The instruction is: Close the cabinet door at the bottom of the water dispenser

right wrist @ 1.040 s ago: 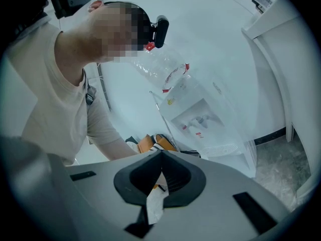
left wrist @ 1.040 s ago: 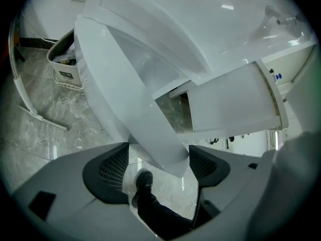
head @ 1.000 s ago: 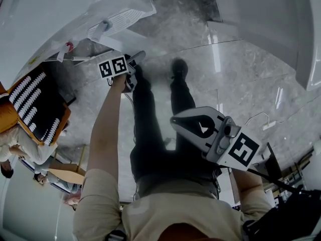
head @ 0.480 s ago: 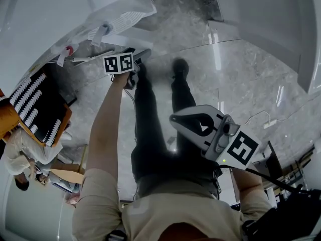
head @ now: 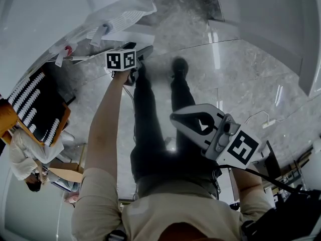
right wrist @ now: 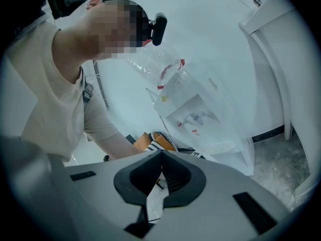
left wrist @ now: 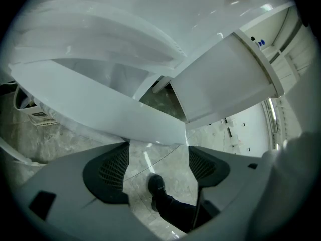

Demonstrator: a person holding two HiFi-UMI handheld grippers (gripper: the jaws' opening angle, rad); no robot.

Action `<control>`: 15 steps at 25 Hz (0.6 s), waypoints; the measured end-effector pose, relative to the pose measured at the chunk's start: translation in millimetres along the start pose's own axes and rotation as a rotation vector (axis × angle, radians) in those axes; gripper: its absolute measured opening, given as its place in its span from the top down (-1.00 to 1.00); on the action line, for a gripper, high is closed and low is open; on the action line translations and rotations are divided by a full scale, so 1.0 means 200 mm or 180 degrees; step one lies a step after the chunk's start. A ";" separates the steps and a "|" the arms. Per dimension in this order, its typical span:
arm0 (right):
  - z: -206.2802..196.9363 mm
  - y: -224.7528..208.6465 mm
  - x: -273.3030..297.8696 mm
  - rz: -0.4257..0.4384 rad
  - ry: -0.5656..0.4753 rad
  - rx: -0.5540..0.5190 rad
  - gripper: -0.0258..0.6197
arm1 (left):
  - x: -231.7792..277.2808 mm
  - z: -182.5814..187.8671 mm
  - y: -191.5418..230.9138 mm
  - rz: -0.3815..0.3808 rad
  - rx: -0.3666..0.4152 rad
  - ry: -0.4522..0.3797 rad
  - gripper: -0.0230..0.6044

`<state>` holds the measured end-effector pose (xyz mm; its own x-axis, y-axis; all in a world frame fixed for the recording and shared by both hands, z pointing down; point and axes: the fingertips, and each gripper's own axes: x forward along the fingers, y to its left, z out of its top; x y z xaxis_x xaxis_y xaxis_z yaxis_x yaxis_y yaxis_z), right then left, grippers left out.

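Nearest, at 5 o'clock in the head view, the right gripper (head: 174, 119) sits at the waist with its 2 jaws pressed together, holding nothing. Farther out at 11 o'clock, the left gripper (left wrist: 156, 165) reaches low toward the water dispenser (head: 113, 6). Its jaws stand wide apart, with only floor (left wrist: 174, 169) and a shoe (left wrist: 156, 186) between them. Just beyond its tips, at 10 o'clock in the left gripper view, a white slab crosses the frame. It is probably the cabinet door (left wrist: 115, 109) standing open, though the wide lens leaves that uncertain. The door should be light, stiff and smooth, swinging freely on hinges. No grip is needed: push flat against its free edge, away from the hinge.
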<state>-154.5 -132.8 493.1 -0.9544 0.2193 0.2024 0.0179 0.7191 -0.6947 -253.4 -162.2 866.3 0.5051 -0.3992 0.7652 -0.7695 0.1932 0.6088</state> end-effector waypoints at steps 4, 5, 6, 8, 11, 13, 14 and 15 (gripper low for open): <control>-0.01 -0.01 0.00 -0.0013 0.0019 0.0011 0.87 | 0.02 0.03 -0.01 0.0006 0.0046 -0.0031 -0.15; -0.02 -0.01 0.00 -0.0017 0.0025 0.0012 0.87 | 0.02 0.04 -0.01 0.0011 0.0052 -0.0043 -0.14; -0.02 -0.01 0.00 -0.0020 0.0031 0.0014 0.87 | 0.02 0.05 -0.01 0.0018 0.0062 -0.0052 -0.15; -0.02 -0.02 -0.01 -0.0029 0.0033 0.0020 0.87 | 0.03 0.07 0.00 0.0031 0.0098 -0.0059 -0.15; -0.03 -0.02 -0.01 -0.0046 0.0030 0.0036 0.87 | 0.05 0.10 -0.01 0.0030 0.0173 -0.0053 -0.15; -0.03 -0.03 -0.02 -0.0050 0.0040 0.0034 0.87 | 0.05 0.13 -0.01 0.0036 0.0209 -0.0059 -0.14; -0.03 -0.03 -0.02 -0.0051 0.0044 0.0030 0.87 | 0.06 0.14 -0.02 0.0036 0.0218 -0.0070 -0.14; -0.03 -0.03 -0.01 -0.0052 0.0046 0.0026 0.87 | 0.06 0.15 -0.02 0.0036 0.0223 -0.0084 -0.14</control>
<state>-150.0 -134.2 501.0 -0.9502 0.2172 0.2236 0.0000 0.7173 -0.6968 -256.7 -194.7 867.1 0.4865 -0.4211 0.7655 -0.8010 0.1350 0.5833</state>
